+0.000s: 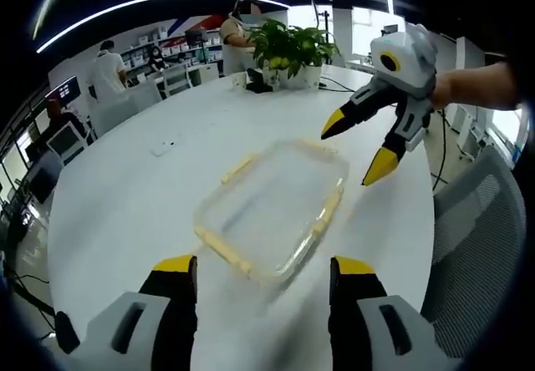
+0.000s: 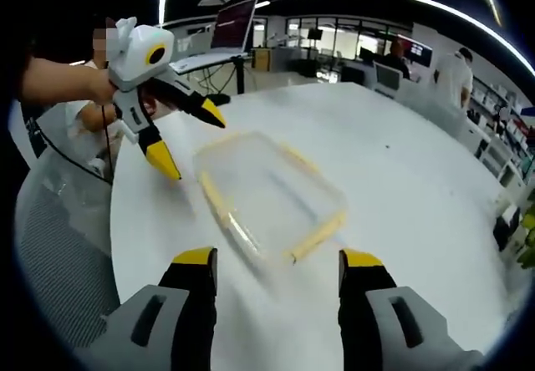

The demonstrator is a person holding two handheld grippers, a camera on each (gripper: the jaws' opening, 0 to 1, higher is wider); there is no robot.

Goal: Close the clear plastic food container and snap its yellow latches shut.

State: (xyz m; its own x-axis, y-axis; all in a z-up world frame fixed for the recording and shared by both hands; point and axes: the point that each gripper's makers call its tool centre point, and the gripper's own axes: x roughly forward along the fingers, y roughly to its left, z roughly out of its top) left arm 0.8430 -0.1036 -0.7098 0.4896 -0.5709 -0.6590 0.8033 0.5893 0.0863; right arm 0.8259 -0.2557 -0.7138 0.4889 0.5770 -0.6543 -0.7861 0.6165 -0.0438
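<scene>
container (image 1: pixel 272 206) lies mid-table (image 1: pixel 125 195), bare room around; left gripper (image 1: pixel 263 275), right gripper (image 2: pixel 276 266) gape wide, empty.

Round white table (image 1: pixel 125 204), clear plastic container (image 1: pixel 272 204) with yellow latches, potted plant (image 1: pixel 292 49) at far edge.

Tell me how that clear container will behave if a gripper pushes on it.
The container looks empty and thin-walled, so it is probably light and may slide on the smooth white table rather than stay put. It sits low and flat, so tipping seems unlikely. Its clear plastic probably flexes a little under a press; the yellow latches look hinged.
</scene>
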